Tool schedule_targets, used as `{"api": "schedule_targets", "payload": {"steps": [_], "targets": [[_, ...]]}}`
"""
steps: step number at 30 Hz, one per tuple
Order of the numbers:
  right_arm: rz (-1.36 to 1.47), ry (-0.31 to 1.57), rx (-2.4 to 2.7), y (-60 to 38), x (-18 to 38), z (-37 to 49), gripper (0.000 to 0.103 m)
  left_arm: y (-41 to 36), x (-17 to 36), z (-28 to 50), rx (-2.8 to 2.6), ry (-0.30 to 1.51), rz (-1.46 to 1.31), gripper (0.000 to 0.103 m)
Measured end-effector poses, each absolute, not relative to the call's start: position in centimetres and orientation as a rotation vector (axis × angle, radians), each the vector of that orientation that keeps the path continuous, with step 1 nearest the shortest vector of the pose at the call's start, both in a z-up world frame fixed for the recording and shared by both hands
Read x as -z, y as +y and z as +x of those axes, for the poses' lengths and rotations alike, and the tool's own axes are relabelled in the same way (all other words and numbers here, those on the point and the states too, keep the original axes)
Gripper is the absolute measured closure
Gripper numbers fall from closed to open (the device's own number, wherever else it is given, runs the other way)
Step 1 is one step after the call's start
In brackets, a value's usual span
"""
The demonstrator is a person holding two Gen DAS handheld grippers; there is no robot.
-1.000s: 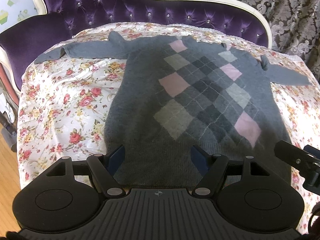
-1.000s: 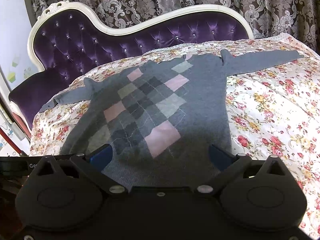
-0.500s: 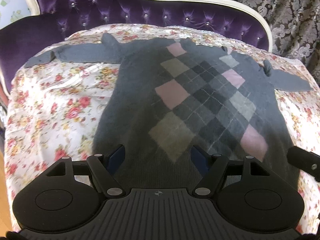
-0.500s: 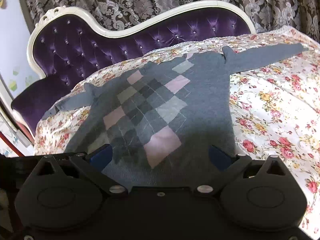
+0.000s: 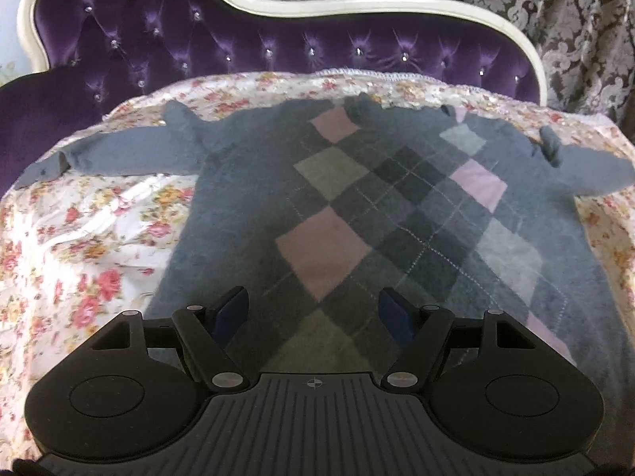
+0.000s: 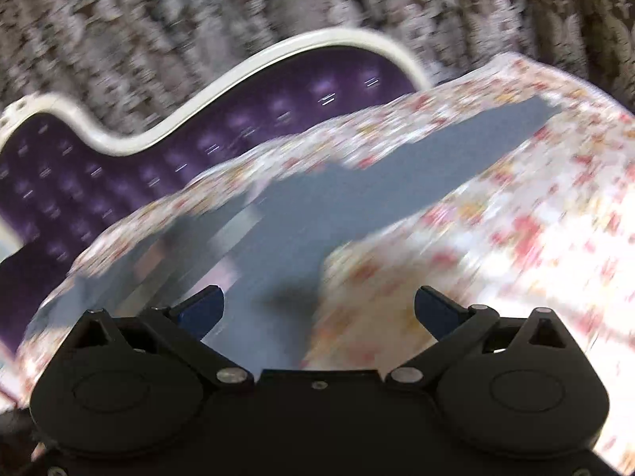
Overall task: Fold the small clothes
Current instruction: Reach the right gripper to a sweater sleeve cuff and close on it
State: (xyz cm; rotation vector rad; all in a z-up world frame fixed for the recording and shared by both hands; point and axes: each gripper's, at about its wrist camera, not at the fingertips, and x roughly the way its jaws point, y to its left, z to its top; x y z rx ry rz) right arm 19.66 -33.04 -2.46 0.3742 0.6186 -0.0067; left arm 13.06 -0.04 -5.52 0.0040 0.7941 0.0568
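- The grey argyle sweater (image 5: 357,214) lies flat and face up on the floral sheet (image 5: 79,246), both sleeves spread; no fold looks made yet.
- The left gripper (image 5: 313,309) hovers over its hem, jaws wide apart, empty.
- The right gripper (image 6: 319,305), in a blurred view, is likewise wide and empty, near the right sleeve (image 6: 436,166).

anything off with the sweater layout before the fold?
Mostly fine: the sweater lies flat, sleeves spread. Small oddities: the left cuff is kinked and a nub of fabric sticks up at the right shoulder. Right wrist view is motion-blurred.
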Motion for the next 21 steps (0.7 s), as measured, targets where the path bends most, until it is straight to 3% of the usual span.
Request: {"api": "schedule_targets", "payload": {"steps": [5,10,15,21], "targets": [[0.315,0.580,0.109,-37.7,2.7,23.6,0.008,-0.3,6.9,13.2,-0.055,0.792,-0.003,0.030],[0.462,0.586,0.189,-43.9,4.3,27.7,0.020,0.0,7.6,12.3,-0.026,0.734,-0.021,0.020],[0.535,0.569,0.298,-48.3,5.9,30.7,0.021,-0.3,7.8,12.4,0.014,0.741,-0.012,0.006],[0.609,0.514,0.353,-51.5,7.5,33.1,0.021,0.0,8.2,12.5,0.021,0.747,-0.032,0.005]]}}
